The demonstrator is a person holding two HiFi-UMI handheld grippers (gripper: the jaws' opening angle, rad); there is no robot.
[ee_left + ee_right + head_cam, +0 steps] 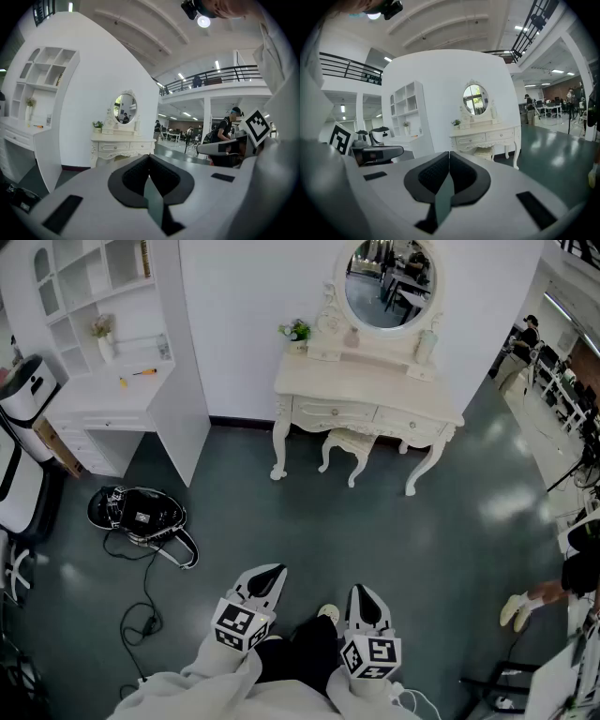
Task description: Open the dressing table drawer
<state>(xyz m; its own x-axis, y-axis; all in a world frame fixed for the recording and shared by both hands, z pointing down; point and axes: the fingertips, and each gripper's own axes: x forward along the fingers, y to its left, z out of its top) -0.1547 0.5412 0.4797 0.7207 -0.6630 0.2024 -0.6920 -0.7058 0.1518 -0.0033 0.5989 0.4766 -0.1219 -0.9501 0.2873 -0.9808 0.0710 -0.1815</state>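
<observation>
Against the far wall, dressing table point(366, 390) has its drawer point(319, 410) closed, well apart from left gripper point(270, 576) and right gripper point(364, 598), both with jaws pressed together, empty. Likely best: walk up, spread one, pinch the knob point(335, 412) squarely, pull straight. Open floor point(309, 521) ahead, stool point(352, 442) under the table, cabled gear point(141, 512) off left.

No readable text, labels, brands, numbers or signs

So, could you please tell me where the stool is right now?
In the head view, the stool is upper centre, tucked partly under the dressing table, between its front legs.
</observation>
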